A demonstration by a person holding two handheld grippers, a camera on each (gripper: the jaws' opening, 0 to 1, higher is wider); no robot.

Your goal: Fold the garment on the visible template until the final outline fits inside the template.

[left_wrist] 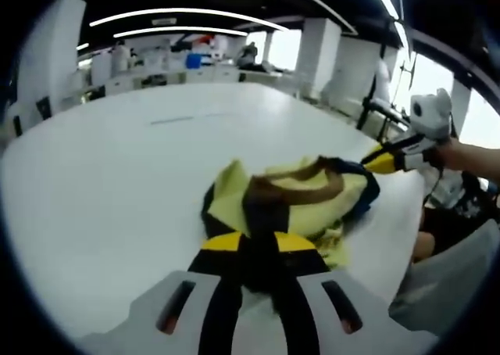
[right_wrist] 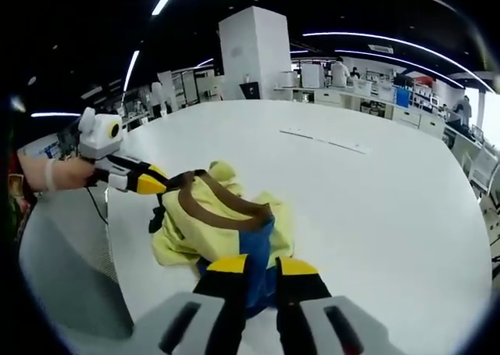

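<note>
Held bunched above the wide white table [left_wrist: 117,175], crumpled yellow garment with brown and blue trim [left_wrist: 297,195], clamped at opposite edges by left gripper [left_wrist: 254,249] and right gripper [right_wrist: 262,270], jaws closed on cloth, apparently for spreading before folding.

Garment [left_wrist: 293,195] bunched, outline unreadable; near hem hidden behind left gripper [left_wrist: 255,249] fingers [left_wrist: 221,249]. Template not discernible on surface [left_wrist: 117,183]. Shelves at 11 o'clock blurred.
</note>
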